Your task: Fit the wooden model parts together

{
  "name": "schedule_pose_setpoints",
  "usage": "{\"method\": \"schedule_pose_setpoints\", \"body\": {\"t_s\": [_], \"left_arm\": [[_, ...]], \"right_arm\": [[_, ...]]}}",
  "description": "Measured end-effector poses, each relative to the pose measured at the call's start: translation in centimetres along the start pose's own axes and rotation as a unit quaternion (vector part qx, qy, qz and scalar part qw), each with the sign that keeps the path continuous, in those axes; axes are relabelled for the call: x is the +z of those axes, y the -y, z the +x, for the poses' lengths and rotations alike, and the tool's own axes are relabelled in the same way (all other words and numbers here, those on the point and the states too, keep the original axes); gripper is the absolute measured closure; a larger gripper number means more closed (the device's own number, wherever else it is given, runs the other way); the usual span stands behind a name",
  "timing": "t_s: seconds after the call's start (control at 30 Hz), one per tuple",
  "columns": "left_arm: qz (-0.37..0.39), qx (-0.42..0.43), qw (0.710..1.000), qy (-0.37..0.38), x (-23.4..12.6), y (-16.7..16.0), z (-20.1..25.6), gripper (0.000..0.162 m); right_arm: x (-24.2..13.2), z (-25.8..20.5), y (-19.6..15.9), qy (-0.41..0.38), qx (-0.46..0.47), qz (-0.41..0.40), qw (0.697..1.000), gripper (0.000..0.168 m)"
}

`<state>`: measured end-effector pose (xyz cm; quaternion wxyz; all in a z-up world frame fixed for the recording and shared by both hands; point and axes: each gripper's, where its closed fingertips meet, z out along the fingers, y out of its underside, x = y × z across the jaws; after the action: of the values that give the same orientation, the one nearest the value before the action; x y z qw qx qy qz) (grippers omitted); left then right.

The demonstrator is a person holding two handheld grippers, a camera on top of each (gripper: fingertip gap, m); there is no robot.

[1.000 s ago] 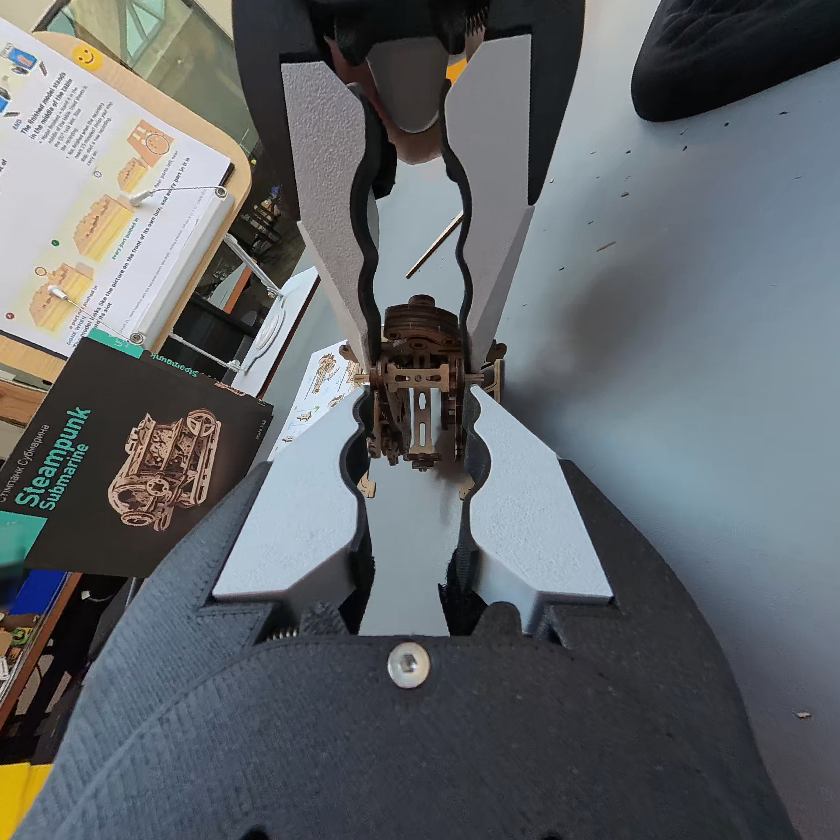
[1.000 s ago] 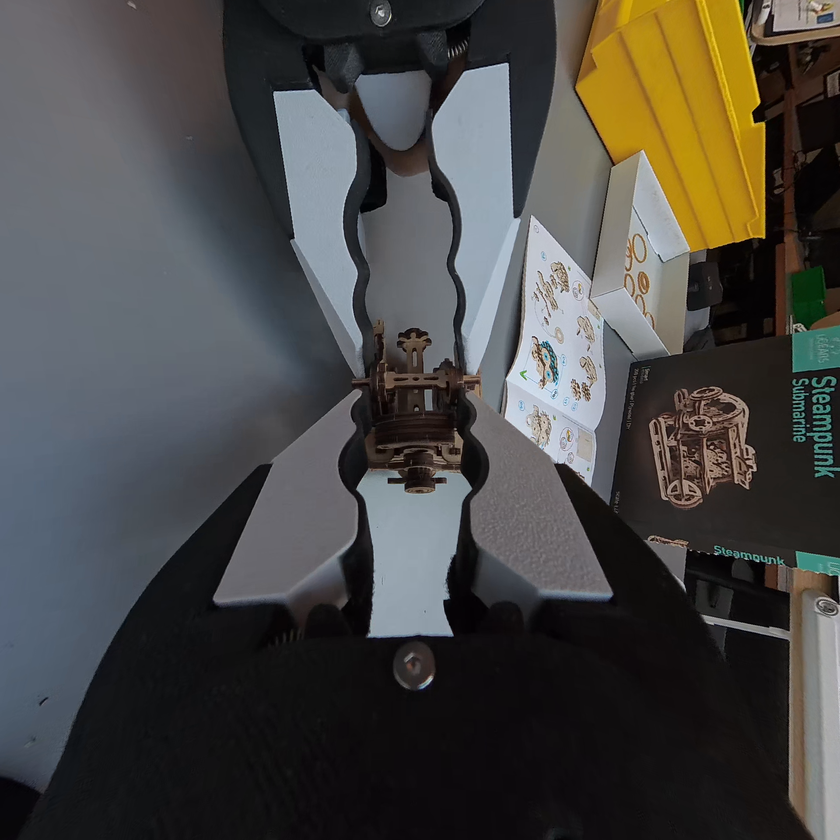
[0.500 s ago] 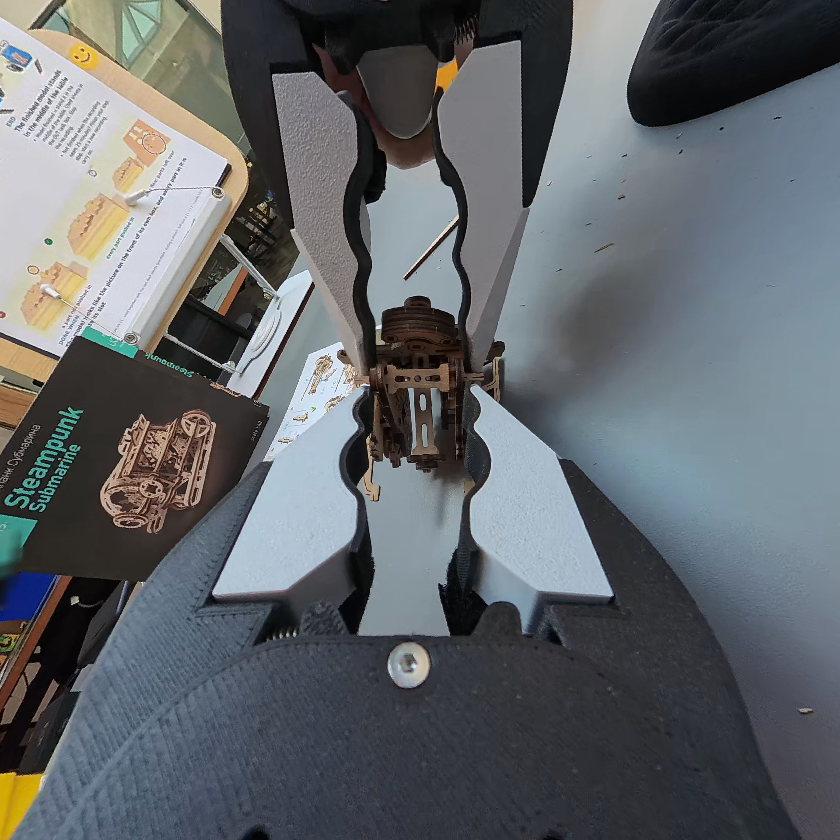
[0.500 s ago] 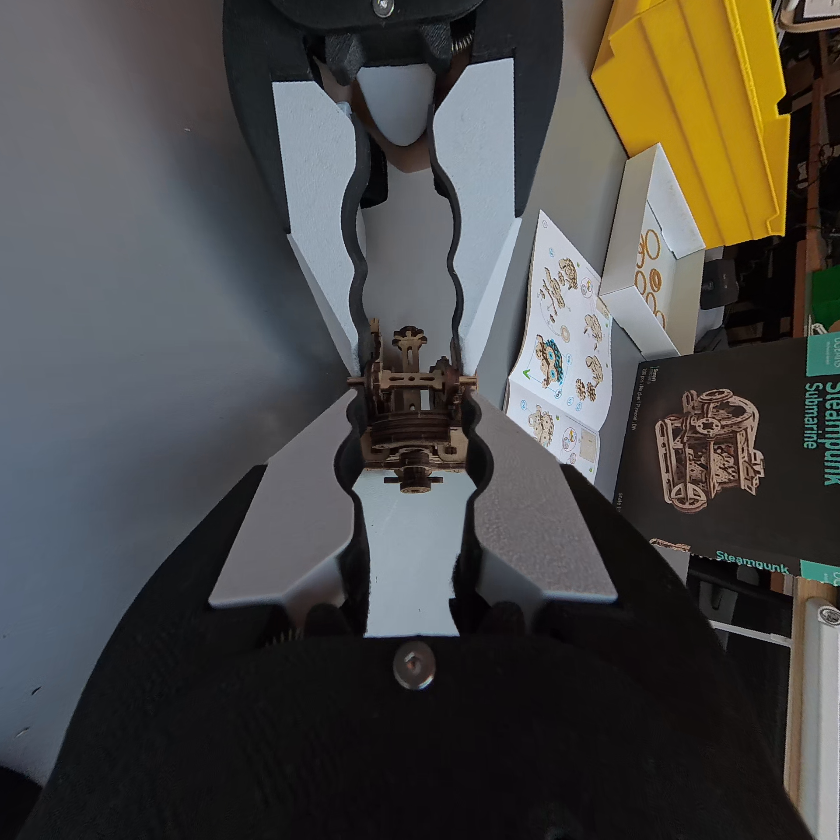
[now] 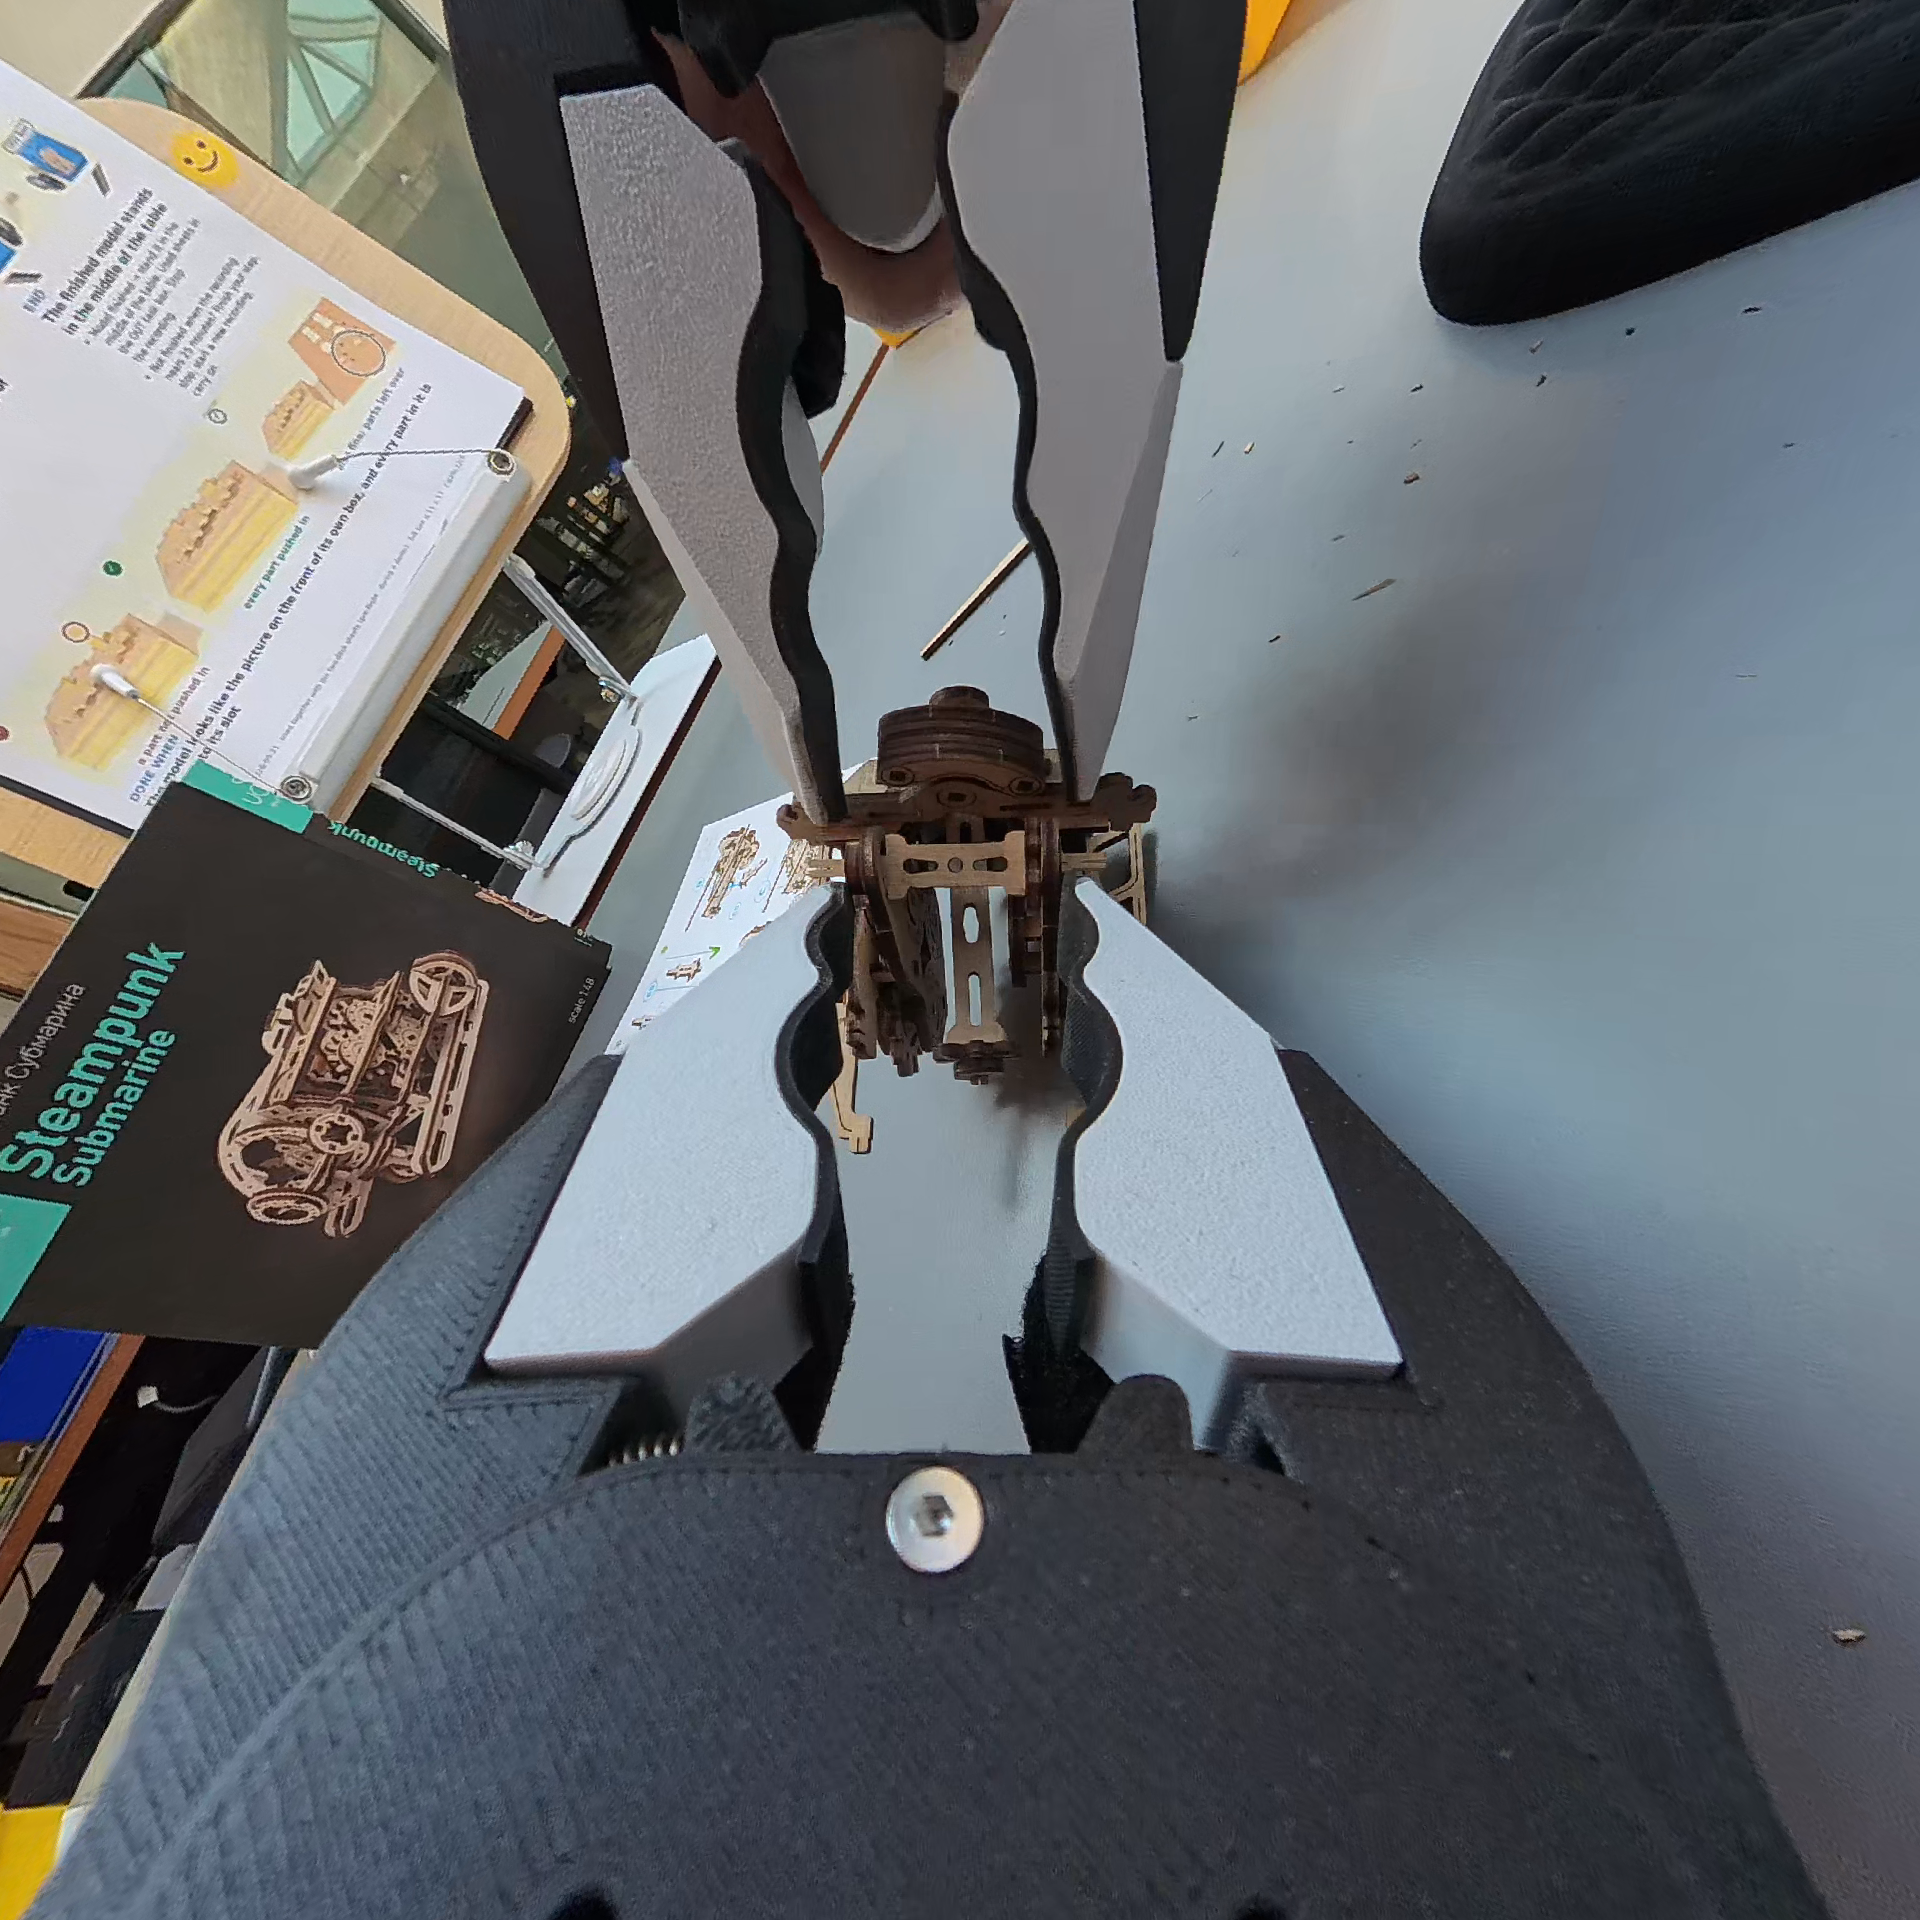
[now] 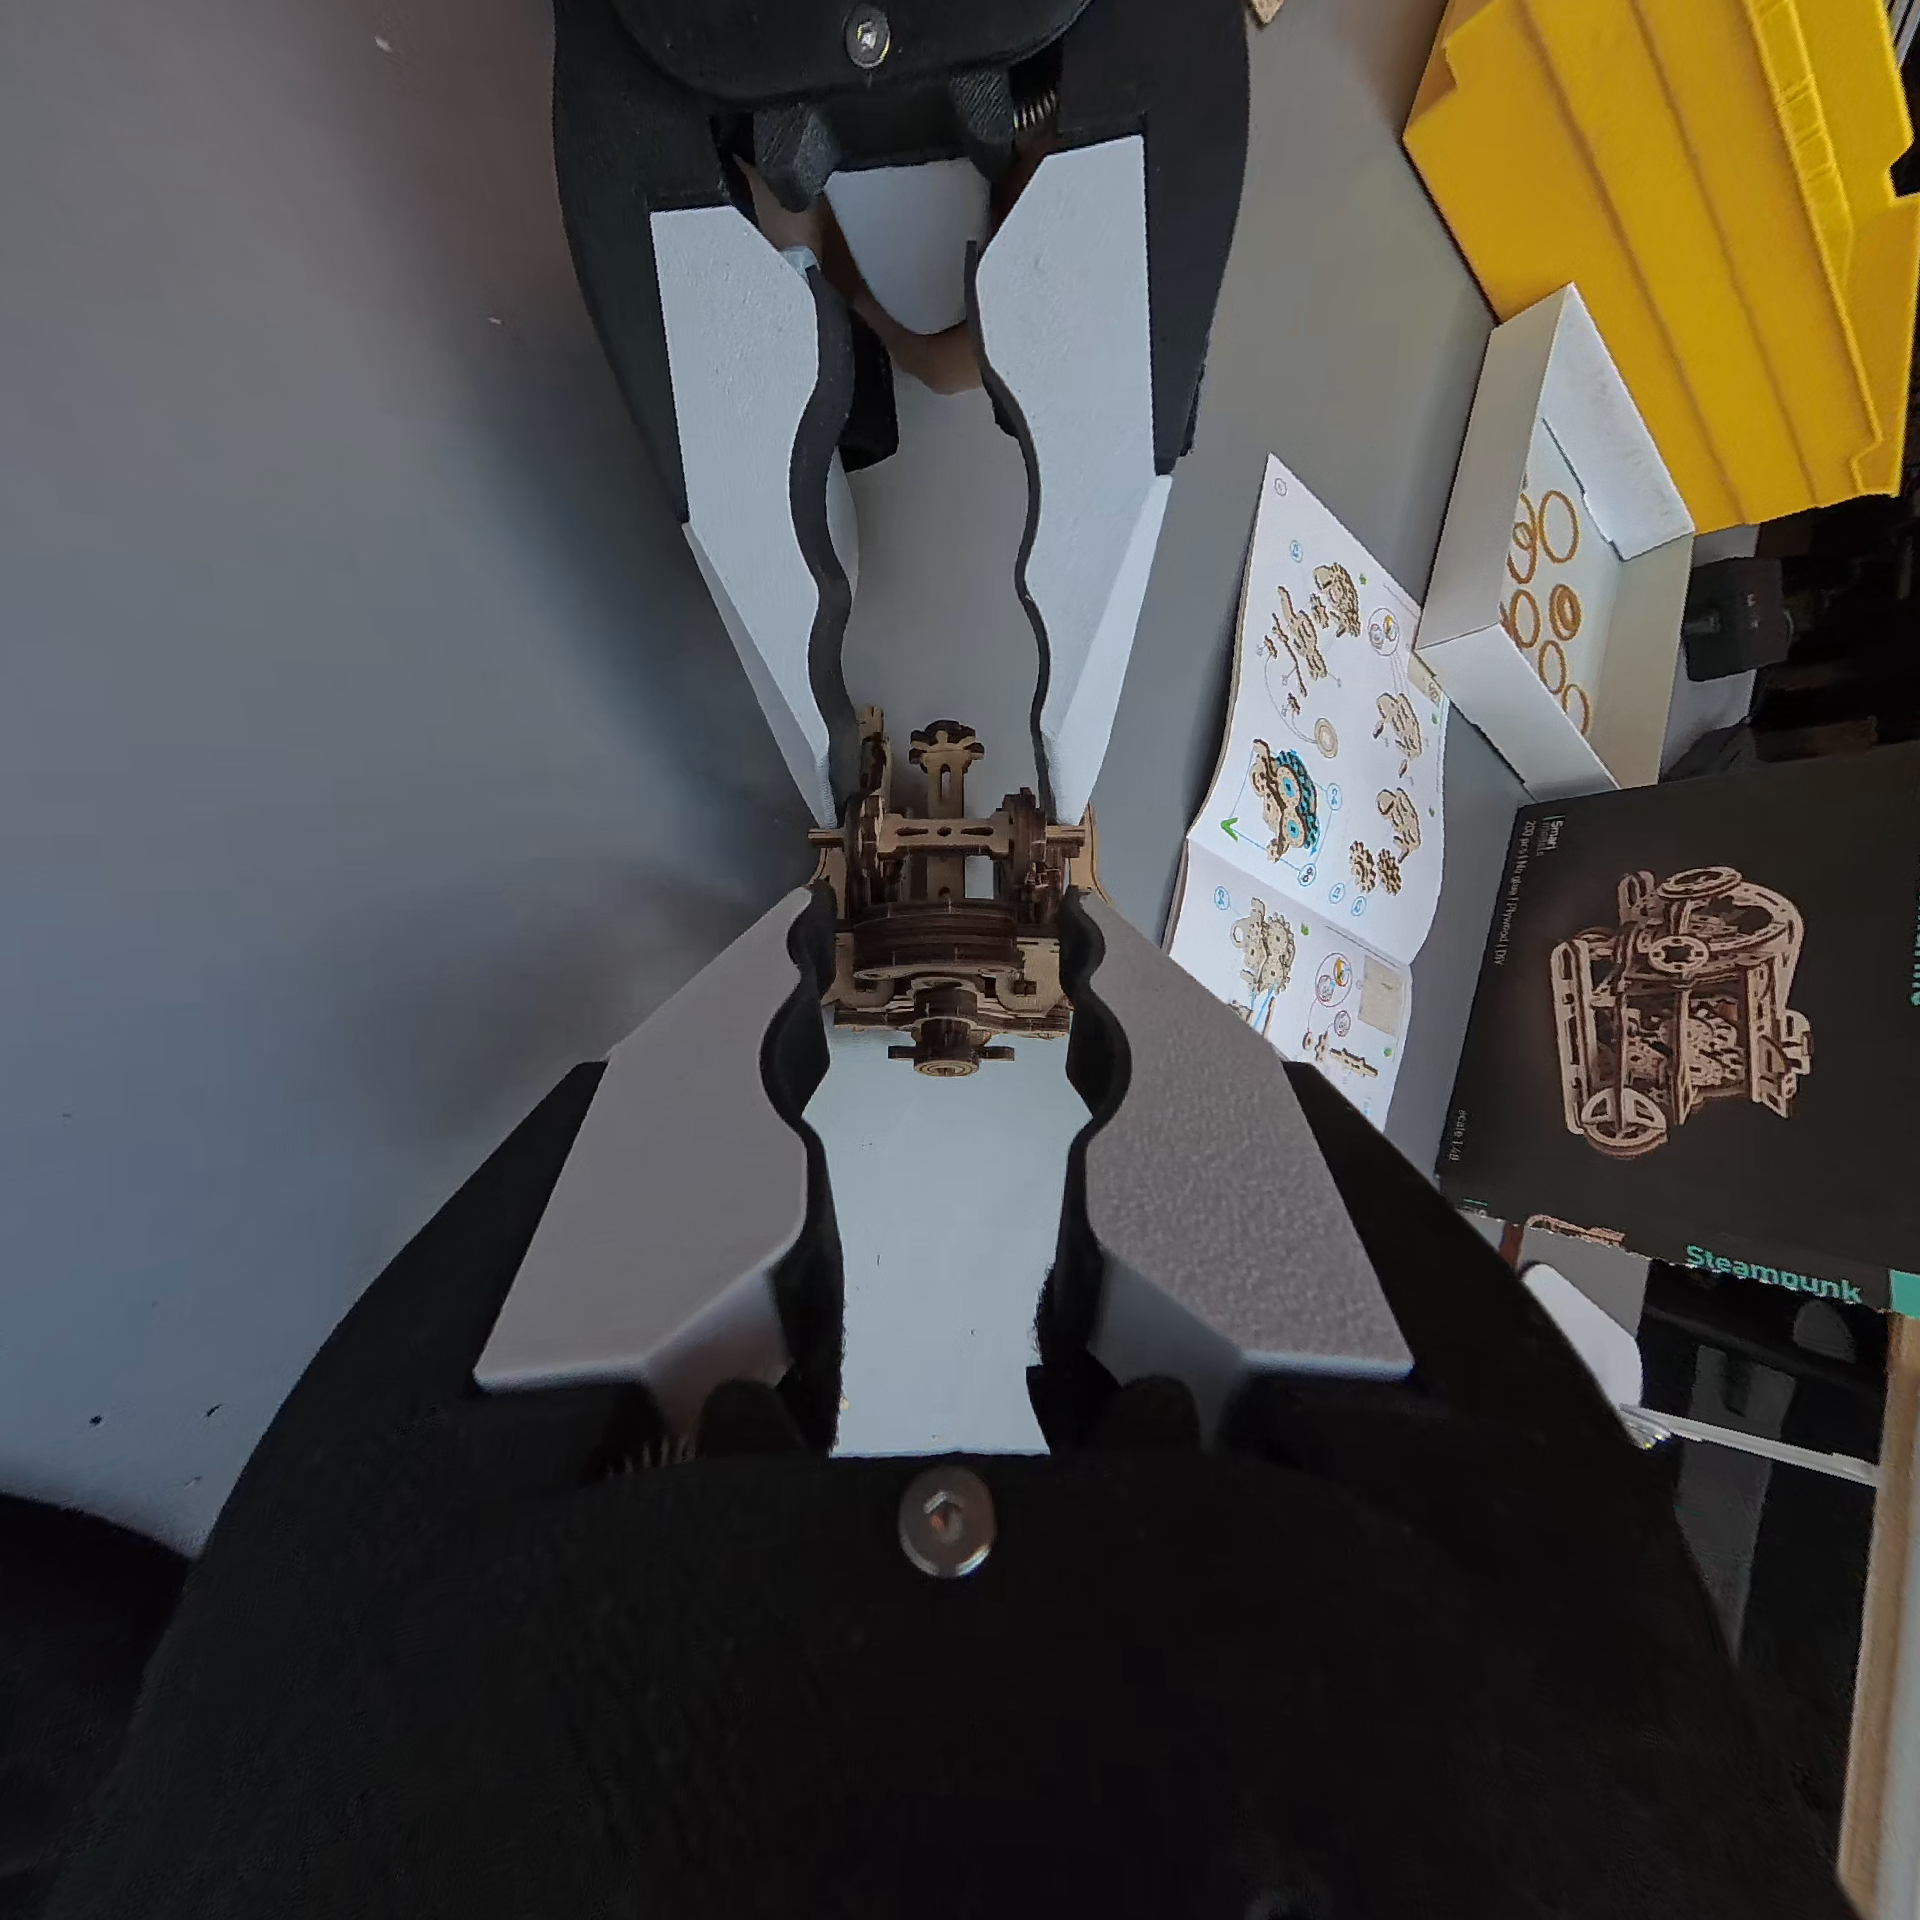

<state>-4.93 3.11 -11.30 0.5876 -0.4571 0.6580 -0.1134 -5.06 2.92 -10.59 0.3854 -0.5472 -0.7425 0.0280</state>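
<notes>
A small brown wooden model (image 5: 961,831) of gears, struts and a round drum is held above the grey table (image 5: 1558,935), between my two grippers, which face each other. My left gripper (image 5: 951,935) is shut on its strut end. My right gripper (image 5: 945,795) comes in from the top of the left wrist view and clamps the drum end. In the right wrist view the model (image 6: 940,914) sits in my right gripper (image 6: 943,935), shut on the drum end, with the left gripper (image 6: 945,800) opposite. A pale wooden piece (image 5: 850,1096) shows under the model.
A black model box (image 6: 1683,997), an open instruction booklet (image 6: 1320,790), a white box of wooden rings (image 6: 1548,582) and yellow bins (image 6: 1662,229) lie along one table side. An instruction board (image 5: 208,416), a thin stick (image 5: 971,603) and a black cushion (image 5: 1683,135) are nearby. Both grippers' tips are close together, under 4 cm apart.
Both grippers and the model have drifted slightly against the background. Both grips stay the same.
</notes>
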Motion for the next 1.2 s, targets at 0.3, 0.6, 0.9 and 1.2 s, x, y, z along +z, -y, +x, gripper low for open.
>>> {"method": "schedule_pose_setpoints", "body": {"t_s": [0.3,0.6,0.9,1.2], "left_arm": [[-0.008,-0.095,0.994,-0.059,0.4,-0.6,-0.3,0.125],[-0.001,-0.139,0.987,-0.076,0.3,-0.4,0.0,0.125],[-0.01,-0.185,0.981,-0.061,0.3,-0.4,-0.3,0.124],[-0.019,-0.205,0.975,-0.078,0.3,0.4,0.8,0.118]], "right_arm": [[-0.9,3.8,0.5,-0.007,0.114,0.043,0.993,0.146],[0.2,2.5,0.4,0.02,0.092,-0.024,0.995,0.15],[-2.5,2.5,0.0,-0.065,0.227,0.008,0.972,0.15],[-3.1,-2.1,0.1,-0.099,0.388,0.032,0.916,0.152]]}}
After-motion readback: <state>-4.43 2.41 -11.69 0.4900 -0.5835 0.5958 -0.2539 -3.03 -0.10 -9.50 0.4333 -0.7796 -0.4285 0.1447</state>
